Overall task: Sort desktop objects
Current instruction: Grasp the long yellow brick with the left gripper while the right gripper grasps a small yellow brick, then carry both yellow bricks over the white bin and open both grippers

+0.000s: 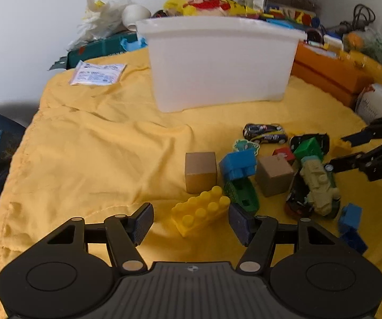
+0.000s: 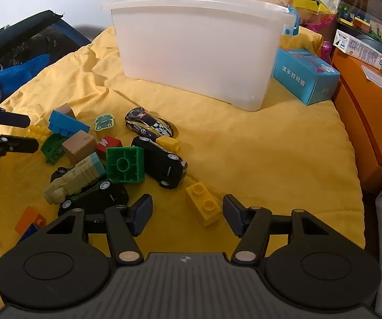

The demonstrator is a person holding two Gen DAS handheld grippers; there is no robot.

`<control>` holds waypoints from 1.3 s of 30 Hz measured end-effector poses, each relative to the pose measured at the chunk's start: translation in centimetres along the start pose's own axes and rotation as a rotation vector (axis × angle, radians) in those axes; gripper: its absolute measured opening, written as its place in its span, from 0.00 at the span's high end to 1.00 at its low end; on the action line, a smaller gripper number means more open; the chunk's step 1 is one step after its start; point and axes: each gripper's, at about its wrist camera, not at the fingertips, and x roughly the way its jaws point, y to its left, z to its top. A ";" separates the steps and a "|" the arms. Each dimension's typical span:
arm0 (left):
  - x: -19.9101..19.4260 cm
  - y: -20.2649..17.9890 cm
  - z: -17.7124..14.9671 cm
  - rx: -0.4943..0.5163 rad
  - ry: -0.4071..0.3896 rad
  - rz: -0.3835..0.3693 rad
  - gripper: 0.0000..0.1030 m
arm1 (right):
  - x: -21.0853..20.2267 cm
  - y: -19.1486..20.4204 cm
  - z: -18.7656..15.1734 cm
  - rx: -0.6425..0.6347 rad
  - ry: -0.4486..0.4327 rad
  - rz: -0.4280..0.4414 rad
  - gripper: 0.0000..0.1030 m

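Straddling 2 yellow plastic building bricks at once, both tongs hover with jaws released and nothing clenched. The left gripper (image 1: 191,222) brackets a long yellow studded brick (image 1: 200,214) lying at the near edge of the toy pile; its pads stand clear of the brick on both sides, the right pad just beside it. The right gripper (image 2: 187,214) frames a short yellow 2-stud brick (image 2: 203,204) lying apart from the pile, again with gaps at each pad. Judged from this pose, each tool is lined up for a pick, pitched downward so the fingers can close across a brick's narrow sides.

Behind the bricks lies the unsorted heap: 2 tan cubes (image 1: 200,171), a blue plastic block (image 1: 238,164), a green square brick (image 2: 124,164), a black toy car (image 2: 164,163), a patterned racing car (image 2: 148,125) and a beige toy locomotive (image 2: 75,179). Farther back stands a translucent white plastic bin (image 1: 220,63), the likely destination for sorted pieces, its front wall facing both cameras.

Everything rests on a rumpled yellow cloth (image 1: 98,146) whose folds could tip small pieces. Around it crowd an orange cabinet (image 2: 371,111), a light-blue carton (image 2: 306,75), a paper sachet (image 1: 98,73) and a white wall (image 1: 31,13).
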 end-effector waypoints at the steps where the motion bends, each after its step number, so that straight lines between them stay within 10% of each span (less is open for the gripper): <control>1: 0.5 -0.1 0.0 0.007 0.007 0.002 0.36 | 0.1 0.0 0.0 -0.001 0.003 -0.001 0.40; 11: 1.1 -1.2 0.2 0.039 0.010 -0.008 0.74 | 0.3 0.2 0.3 -0.020 0.012 0.036 0.71; 23: -1.6 -1.4 0.8 -0.041 -0.045 0.006 0.74 | -1.4 -0.5 -0.5 0.077 -0.013 0.044 0.78; 39: -5.0 -0.4 14.5 -0.110 -0.223 0.018 0.74 | -7.7 -1.6 11.1 0.146 -0.293 0.070 0.78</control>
